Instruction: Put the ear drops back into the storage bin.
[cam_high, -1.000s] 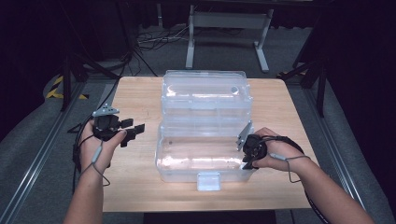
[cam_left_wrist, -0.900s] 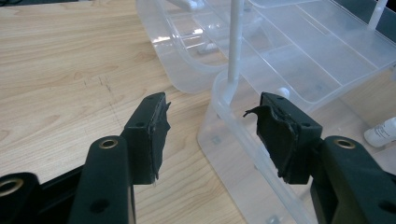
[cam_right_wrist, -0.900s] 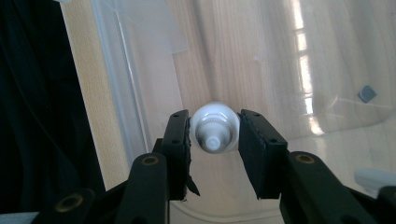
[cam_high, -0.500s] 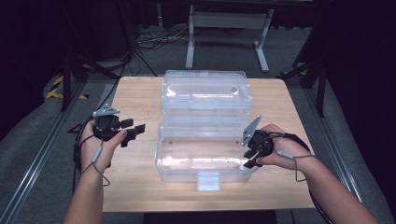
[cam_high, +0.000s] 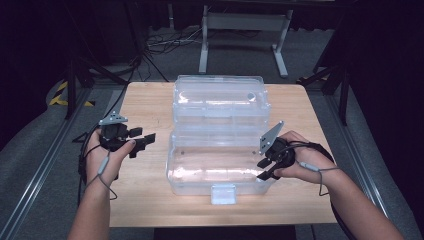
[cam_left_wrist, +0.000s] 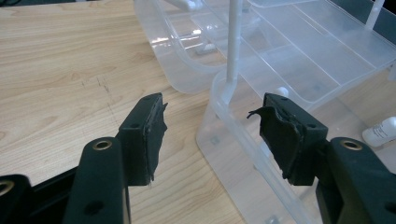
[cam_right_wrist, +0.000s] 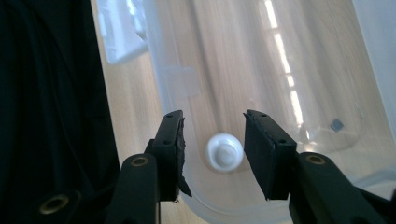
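A clear plastic box (cam_high: 192, 186) lies open on the wooden table (cam_high: 145, 100), its divided lid half (cam_high: 217, 102) behind it. My right gripper (cam_high: 261, 170) hangs over the box's near right corner. Its jaws have just been opening and stand open (cam_right_wrist: 213, 117). A small white bottle (cam_right_wrist: 225, 151), seen cap-up, stands in that corner below them, and the pads do not touch it. My left gripper (cam_high: 144, 142) hovers left of the box, open (cam_left_wrist: 212, 109) and empty, its jaws just opened slightly further, aimed at the box's left wall (cam_left_wrist: 224, 140). The bottle (cam_left_wrist: 380, 133) shows beyond.
A white latch tab (cam_high: 223, 194) sticks out from the box's front wall near the table's front edge. Bare table lies to the left and right of the box. Metal stands and cables sit on the floor behind the table.
My right gripper has risen a little above the box's right corner and its jaws have spread wider. The left gripper has stayed where it was.
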